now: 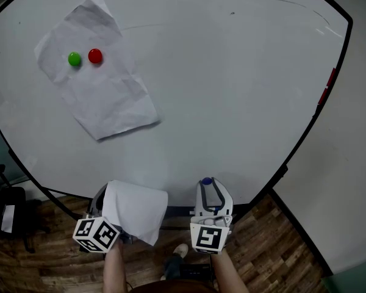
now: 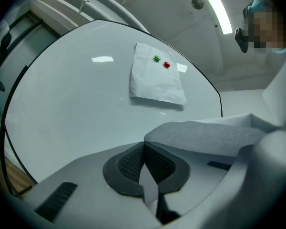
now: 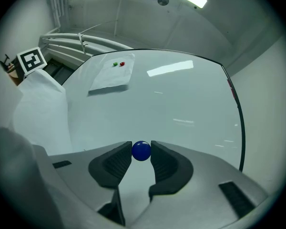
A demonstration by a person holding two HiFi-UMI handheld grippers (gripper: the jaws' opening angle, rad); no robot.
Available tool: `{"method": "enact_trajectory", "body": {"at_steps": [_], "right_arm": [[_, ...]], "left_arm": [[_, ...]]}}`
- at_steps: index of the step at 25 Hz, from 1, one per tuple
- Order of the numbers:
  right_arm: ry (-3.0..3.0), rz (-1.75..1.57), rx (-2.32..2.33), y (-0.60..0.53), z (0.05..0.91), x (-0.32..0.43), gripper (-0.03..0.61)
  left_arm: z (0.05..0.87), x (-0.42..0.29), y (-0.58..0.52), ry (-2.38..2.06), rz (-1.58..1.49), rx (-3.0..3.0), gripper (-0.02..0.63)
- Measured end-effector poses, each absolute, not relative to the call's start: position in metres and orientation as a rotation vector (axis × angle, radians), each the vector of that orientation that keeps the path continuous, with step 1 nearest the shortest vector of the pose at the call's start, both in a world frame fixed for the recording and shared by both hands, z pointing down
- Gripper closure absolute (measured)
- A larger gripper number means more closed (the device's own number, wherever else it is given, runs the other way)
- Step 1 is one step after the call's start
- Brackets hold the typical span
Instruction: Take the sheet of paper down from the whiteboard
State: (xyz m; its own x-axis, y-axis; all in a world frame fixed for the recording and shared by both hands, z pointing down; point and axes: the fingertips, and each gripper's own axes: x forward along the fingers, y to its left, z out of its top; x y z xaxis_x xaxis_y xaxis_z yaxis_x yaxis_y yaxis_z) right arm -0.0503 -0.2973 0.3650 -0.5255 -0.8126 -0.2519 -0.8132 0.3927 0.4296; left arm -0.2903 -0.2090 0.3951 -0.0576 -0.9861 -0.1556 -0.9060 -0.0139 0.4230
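Note:
A crumpled white sheet of paper (image 1: 97,84) hangs at the upper left of the whiteboard (image 1: 219,84), pinned by a green magnet (image 1: 74,58) and a red magnet (image 1: 95,55). My left gripper (image 1: 110,207) is below the board's lower edge, shut on a second white sheet (image 1: 137,211) that drapes over it; in the left gripper view that sheet (image 2: 205,137) is pinched between the pads. My right gripper (image 1: 207,185) is shut on a blue magnet (image 3: 141,150), held at its fingertips just off the board. The pinned sheet (image 3: 110,75) lies far from both grippers.
A red marker or clip (image 1: 327,85) sits on the board's right rim. Below the board there is wooden floor (image 1: 274,243), with a dark stand (image 1: 12,206) at the left. The person's forearms and a shoe (image 1: 180,250) show at the bottom.

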Motion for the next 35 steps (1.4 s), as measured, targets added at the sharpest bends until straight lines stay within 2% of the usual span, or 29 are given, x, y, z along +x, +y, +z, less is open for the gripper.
{"method": "enact_trajectory", "body": {"at_steps": [35], "right_arm": [[2.630,0.795,-1.560,-0.3048,0.3712,-0.0429,0.443]], "left_arm": [[0.3971,-0.2876,-0.2151,-2.065,-0.616,2.011,0.591]]}}
